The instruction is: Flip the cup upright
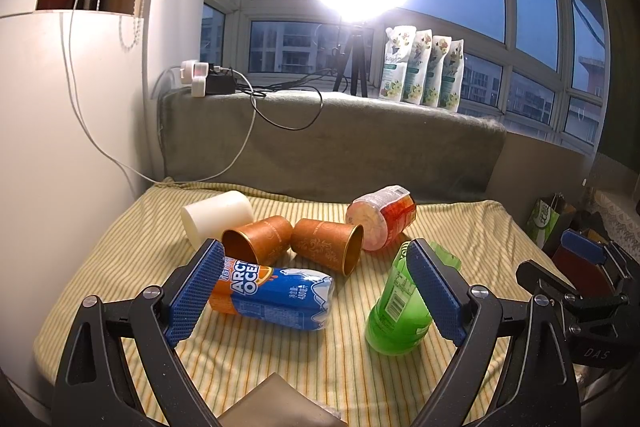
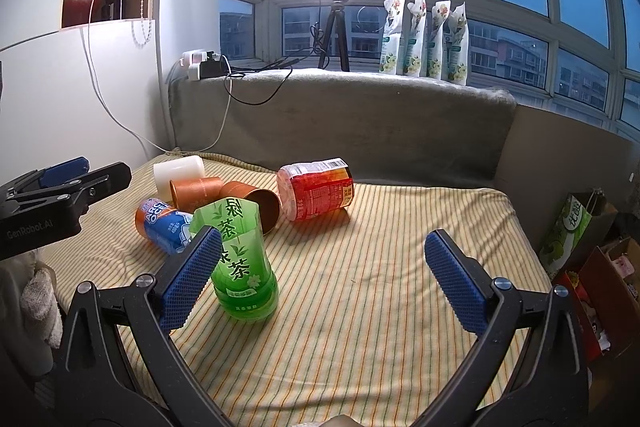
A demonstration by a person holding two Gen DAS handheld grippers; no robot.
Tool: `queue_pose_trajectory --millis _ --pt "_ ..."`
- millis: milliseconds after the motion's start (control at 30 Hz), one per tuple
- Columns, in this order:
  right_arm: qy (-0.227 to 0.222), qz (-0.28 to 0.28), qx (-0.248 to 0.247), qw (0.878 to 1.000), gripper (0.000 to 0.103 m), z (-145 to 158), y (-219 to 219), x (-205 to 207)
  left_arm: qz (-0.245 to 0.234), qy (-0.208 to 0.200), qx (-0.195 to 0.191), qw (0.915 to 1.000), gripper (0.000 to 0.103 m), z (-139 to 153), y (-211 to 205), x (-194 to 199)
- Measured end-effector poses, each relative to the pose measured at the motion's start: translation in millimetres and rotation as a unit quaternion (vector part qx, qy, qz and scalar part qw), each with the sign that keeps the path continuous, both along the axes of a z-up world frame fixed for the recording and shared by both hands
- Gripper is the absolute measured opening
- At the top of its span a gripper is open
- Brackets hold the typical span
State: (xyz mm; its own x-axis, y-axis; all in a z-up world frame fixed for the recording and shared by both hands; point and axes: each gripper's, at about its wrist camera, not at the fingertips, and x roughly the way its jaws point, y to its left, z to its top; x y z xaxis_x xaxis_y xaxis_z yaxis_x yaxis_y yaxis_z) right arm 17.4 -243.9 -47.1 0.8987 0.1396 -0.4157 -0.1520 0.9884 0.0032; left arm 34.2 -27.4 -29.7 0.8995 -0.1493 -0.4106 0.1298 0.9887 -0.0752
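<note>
Pre-grasp stage, nothing picked yet; both grippers hover above the striped cloth [image 2: 360,307] with fingers spread wide and nothing between them: left gripper [image 1: 316,295], right gripper [image 2: 324,279]. Task thing is a cup: two brown paper cups lie on their sides mid-cloth, left brown cup [image 1: 258,239] with its mouth toward the camera, right brown cup [image 1: 328,245] with gold-lined mouth pointing right, the two touching or nearly so. A white cup [image 1: 218,217] lies on its side just behind the left one. Clutter around: blue-orange bottle [image 1: 276,293] lying down in front of the brown cups, between the left fingers in the left wrist view but apparently below them, not gripped; green tea bottle [image 2: 240,259] near the right side, apparently standing cap-down; red bottle [image 2: 316,191] lying on its side behind. Which cup is the target I cannot tell; the brown ones sit closest to the left gripper. Next move, my guess: lower the left gripper over a brown cup's wall, clear of the blue-orange bottle, close on it lightly since paper crushes, then rotate so the mouth faces up and set it on the cloth, which is soft, so tipping is a risk
</note>
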Motion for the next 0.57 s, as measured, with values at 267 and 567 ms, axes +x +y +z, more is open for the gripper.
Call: queue_pose_trajectory --millis 267,567 --pt "0.001 0.001 0.001 1.0 0.103 -0.6 0.4 0.5 -0.001 0.0 0.003 1.0 0.093 -1.4 0.5 0.5" --pt "0.004 0.008 0.001 1.0 0.103 -6.2 5.5 1.9 0.002 -0.014 0.011 0.9998 0.093 -1.7 2.7 -0.8"
